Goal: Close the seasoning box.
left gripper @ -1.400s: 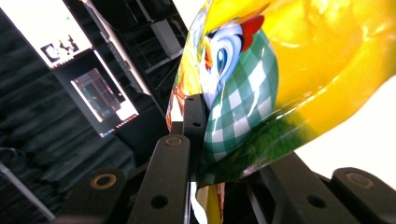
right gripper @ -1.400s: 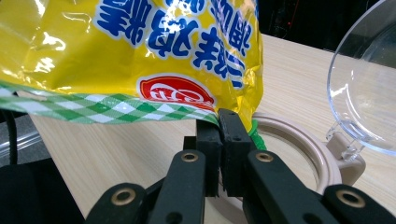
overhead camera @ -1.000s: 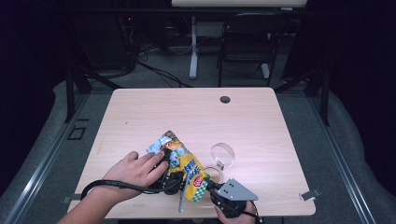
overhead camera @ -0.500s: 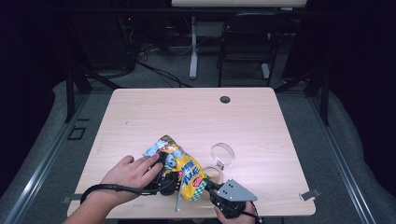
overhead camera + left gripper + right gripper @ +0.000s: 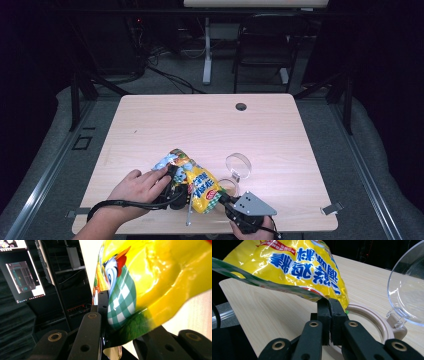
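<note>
Gripping from both sides, the two grippers have the yellow snack bag [image 5: 197, 182] up off the near edge of the wooden table [image 5: 210, 130]. In the high view the left gripper [image 5: 176, 187] sits under the person's left hand [image 5: 137, 186], its black cable looping back toward the wrist, and it bites into the bag's left side. In the left gripper view the jaws stand apart with the bag [image 5: 150, 282] bulging between them, the checked green-and-white patch pressed against the left jaw, the crinkled foil folded down toward the right one: a hold on the bag's thick body.

Over to the right gripper [image 5: 226, 201], grey three-cornered plate on top, low at the table's front edge. In the right gripper view its jaws are squeezed nearly flat together, pinching the bag's [image 5: 294, 267] sealed corner right at the green-trimmed seam. Blue lettering on the foil runs upside down there.

Just beside the bag, to its right, stands a clear-lidded container [image 5: 235, 172], its lid tipped up and its pale ring [image 5: 372, 317] on the wood directly behind the pinched corner.
</note>
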### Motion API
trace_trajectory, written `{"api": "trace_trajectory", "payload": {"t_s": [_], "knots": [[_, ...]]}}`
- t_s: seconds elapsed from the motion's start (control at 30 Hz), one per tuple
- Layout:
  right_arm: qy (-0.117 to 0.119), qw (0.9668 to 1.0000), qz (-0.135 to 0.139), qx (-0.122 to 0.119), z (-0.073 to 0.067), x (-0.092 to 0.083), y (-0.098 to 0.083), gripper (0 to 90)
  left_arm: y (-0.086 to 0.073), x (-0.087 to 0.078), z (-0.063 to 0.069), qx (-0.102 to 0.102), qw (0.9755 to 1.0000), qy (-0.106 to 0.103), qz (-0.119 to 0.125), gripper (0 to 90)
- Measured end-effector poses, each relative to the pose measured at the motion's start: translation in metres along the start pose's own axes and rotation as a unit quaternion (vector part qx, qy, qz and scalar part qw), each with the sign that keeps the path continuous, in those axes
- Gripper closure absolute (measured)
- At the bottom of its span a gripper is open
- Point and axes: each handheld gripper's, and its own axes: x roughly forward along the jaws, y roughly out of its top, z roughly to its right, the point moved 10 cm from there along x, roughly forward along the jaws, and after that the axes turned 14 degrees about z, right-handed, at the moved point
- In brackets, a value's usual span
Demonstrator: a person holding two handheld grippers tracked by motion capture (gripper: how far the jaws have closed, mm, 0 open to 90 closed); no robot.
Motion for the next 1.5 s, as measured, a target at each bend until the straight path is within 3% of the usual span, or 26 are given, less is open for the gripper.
{"api": "trace_trajectory", "payload": {"t_s": [0.03,0.07,0.3,0.33,0.37,0.77,0.9,1.03,1.1,1.47,1.5], "knots": [[0.001,1.0,0.001,0.001,0.0,0.0,0.0,88.3,0.0,0.0,0.0,-0.001,1.0,0.0,-0.001,81.0],[-0.015,0.9999,-0.007,-0.005,0.002,-0.002,0.0,88.3,0.0,0.0,0.001,-0.004,1.0,0.0,0.0,81.1],[-0.016,0.9998,0.007,-0.004,0.002,0.0,0.002,88.4,-0.001,0.002,0.005,-0.018,0.9998,-0.003,0.002,81.2],[-0.016,0.9998,0.009,-0.004,0.002,0.001,0.002,88.4,-0.001,0.002,0.005,-0.02,0.9998,-0.002,0.003,81.2],[-0.002,1.0,0.002,0.0,0.0,0.0,0.001,88.4,-0.001,0.003,0.006,-0.023,0.9997,-0.004,0.005,81.2],[-0.002,0.9999,0.005,-0.015,0.001,-0.001,0.005,88.6,-0.004,0.009,0.019,-0.068,0.9974,-0.009,0.02,81.4],[-0.005,0.9998,0.007,-0.019,0.001,-0.001,0.006,88.7,-0.005,0.01,0.027,-0.096,0.995,-0.011,0.026,81.5],[-0.002,0.9998,0.008,-0.02,0.0,0.0,0.007,88.8,-0.006,0.012,0.032,-0.106,0.9937,-0.013,0.033,81.7],[-0.002,0.9997,0.009,-0.022,0.0,0.0,0.007,88.9,-0.005,0.014,0.037,-0.123,0.9916,-0.016,0.037,81.8],[0.0,0.9995,0.011,-0.03,-0.002,0.001,0.009,89.2,-0.007,0.017,0.047,-0.147,0.9878,-0.029,0.04,82.1],[0.0,0.9993,0.011,-0.035,-0.002,0.001,0.009,89.2,-0.005,0.02,0.048,-0.165,0.9846,-0.02,0.055,82.1]]}}
